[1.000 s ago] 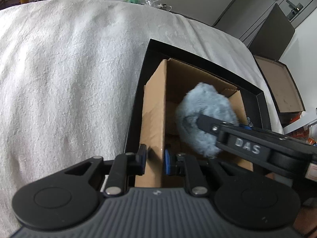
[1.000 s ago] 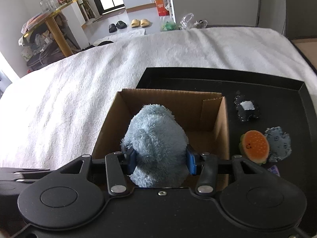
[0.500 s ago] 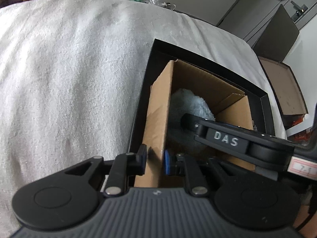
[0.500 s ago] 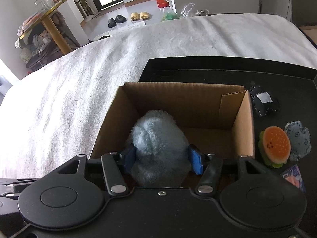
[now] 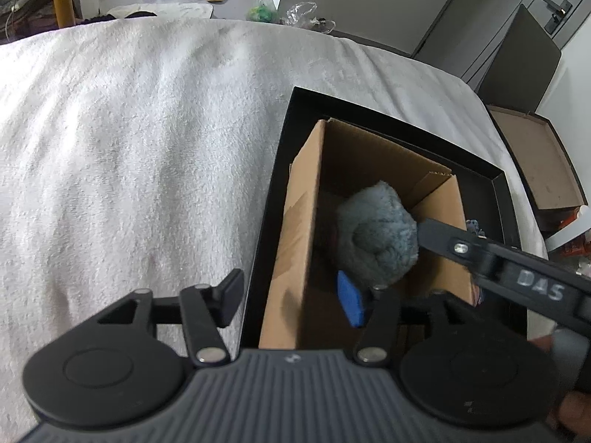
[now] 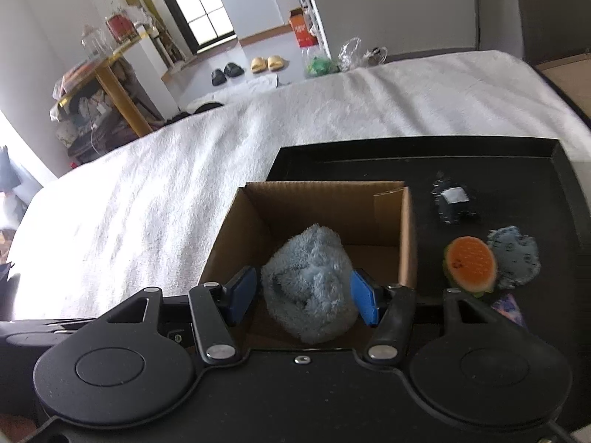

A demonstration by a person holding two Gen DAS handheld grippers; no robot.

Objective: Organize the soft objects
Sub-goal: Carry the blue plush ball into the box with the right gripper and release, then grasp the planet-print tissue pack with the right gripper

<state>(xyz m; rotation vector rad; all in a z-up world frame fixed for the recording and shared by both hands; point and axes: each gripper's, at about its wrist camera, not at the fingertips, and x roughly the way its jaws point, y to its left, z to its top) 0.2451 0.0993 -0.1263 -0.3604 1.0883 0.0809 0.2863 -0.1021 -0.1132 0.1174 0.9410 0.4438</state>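
I saw one fluffy blue plush (image 6: 308,288) sitting inside the one cardboard box (image 6: 369,206) on the black tray (image 6: 406,155). My right gripper (image 6: 303,295) was spread beside it, my left gripper (image 5: 291,295) spread too (astride the box wall). Three small toys lay outside.

Left wrist view: cardboard box (image 5: 299,229) seen close from its left side, looking down. Right wrist view: box (image 6: 406,236) faced from its near edge. Box interior shared.
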